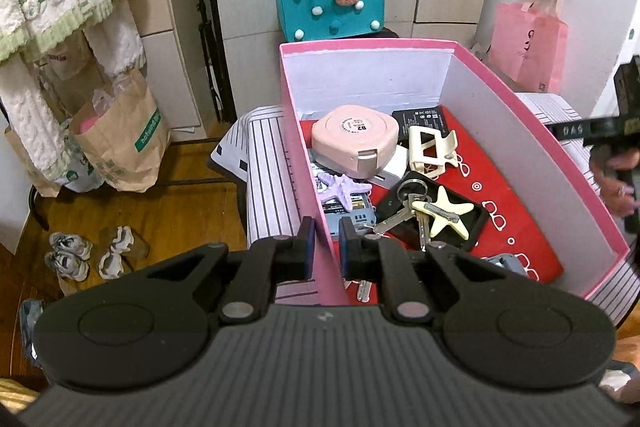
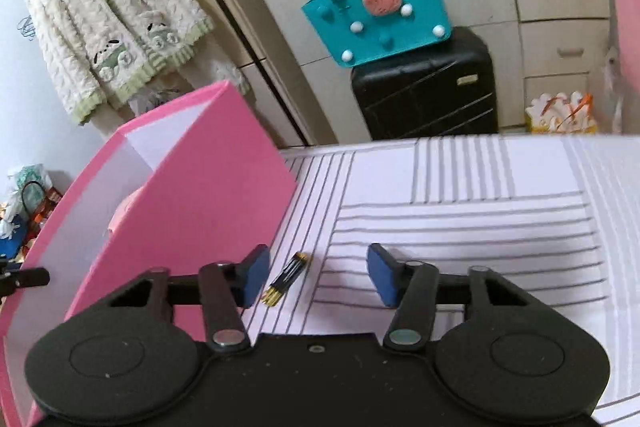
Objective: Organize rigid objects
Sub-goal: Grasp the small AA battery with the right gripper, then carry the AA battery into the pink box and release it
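Best lowered right gripper point(image 2: 316, 275), jaws wide and empty, squarely over batteries point(image 2: 285, 279) beside pink box point(image 1: 320, 187), wall pinched by left gripper point(image 1: 326, 245).

So the pink box point(image 1: 404, 45) is white inside with a red patterned floor, sitting open on the striped cover. It's holding a round pink case point(image 1: 352, 143), a cream hair claw point(image 1: 430, 147), a purple starfish clip point(image 1: 340, 189), and a bunch of keys point(image 1: 404, 207) beside a pale yellow star clip point(image 1: 450, 213) on a black pad. A little bundle of black pins with gold tips point(image 2: 286, 279) lies flat on the cover just outside the box's wall.
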### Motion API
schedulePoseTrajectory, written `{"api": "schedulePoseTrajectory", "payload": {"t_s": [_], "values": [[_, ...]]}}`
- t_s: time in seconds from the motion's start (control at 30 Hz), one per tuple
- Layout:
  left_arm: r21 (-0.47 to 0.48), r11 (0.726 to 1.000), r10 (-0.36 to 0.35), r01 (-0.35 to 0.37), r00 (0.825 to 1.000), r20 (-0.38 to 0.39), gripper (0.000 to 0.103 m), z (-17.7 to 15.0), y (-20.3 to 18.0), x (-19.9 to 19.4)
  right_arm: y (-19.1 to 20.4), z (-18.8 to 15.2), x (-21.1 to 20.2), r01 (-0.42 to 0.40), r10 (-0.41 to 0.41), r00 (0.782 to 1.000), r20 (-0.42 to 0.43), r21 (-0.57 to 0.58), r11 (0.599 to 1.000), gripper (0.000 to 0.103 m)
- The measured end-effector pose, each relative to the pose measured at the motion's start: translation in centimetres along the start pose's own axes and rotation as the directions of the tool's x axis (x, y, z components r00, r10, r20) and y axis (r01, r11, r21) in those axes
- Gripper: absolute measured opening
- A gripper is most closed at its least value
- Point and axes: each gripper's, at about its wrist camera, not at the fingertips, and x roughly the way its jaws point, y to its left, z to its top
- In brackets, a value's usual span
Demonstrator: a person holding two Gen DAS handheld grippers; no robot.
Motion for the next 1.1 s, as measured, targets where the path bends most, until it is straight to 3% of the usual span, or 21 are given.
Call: {"api": "schedulePoseTrajectory", "payload": {"t_s": [0.1, 0.23, 0.33, 0.37, 0.43, 0.63, 0.83, 0.97, 1.1], "values": [[0.019, 1.000, 0.023, -0.023, 1.000, 0.001, 0.012, 0.3, -0.5, 0.2, 1.1, -0.8, 1.1, -0.011, 0.010, 1.000, -0.017, -0.043, 0.999, 0.048], [0.015, 0.999, 0.029, -0.029, 1.000, 0.004, 0.012, 0.6, -0.5, 0.5, 3.0, -1.9, 1.4, 0.083, -0.079, 0.997, 0.027, -0.191, 0.978, 0.043], [-0.003, 1.000, 0.007, -0.007, 1.000, 0.009, 0.012, 0.5, 0.1, 0.3, 4.5, -2.8, 1.4, 0.153, -0.144, 0.988, 0.051, -0.304, 0.940, 0.015], [-0.013, 1.000, 0.001, -0.001, 1.000, 0.013, 0.012, 0.5, 0.4, 0.2, 4.8, -3.1, 1.2, 0.179, -0.168, 0.984, 0.062, -0.327, 0.928, 0.013], [-0.021, 1.000, -0.010, 0.010, 1.000, 0.015, 0.012, 0.5, 0.6, 0.2, 5.1, -3.5, 0.7, 0.198, -0.184, 0.980, 0.072, -0.343, 0.918, 0.012], [-0.003, 1.000, 0.005, -0.005, 1.000, 0.011, 0.011, 0.5, 0.2, 0.3, 2.8, -3.2, -0.5, 0.135, -0.126, 0.990, 0.059, -0.188, 0.973, 0.012], [-0.012, 0.999, 0.031, -0.032, 0.999, -0.025, 0.010, 0.7, -0.3, 0.4, 2.2, -2.6, -3.4, 0.079, -0.064, 0.991, 0.119, -0.120, 0.990, 0.012], [-0.012, 0.999, 0.037, -0.037, 0.999, -0.018, 0.010, 0.4, -0.5, 0.4, 3.2, -1.5, -5.9, 0.065, -0.045, 0.984, 0.171, -0.111, 0.992, 0.012], [-0.030, 0.999, 0.019, -0.020, 1.000, -0.021, 0.010, 0.5, 0.0, 0.4, 5.4, -0.5, -7.7, 0.000, 0.026, 0.979, 0.202, -0.128, 0.992, 0.012]]}}
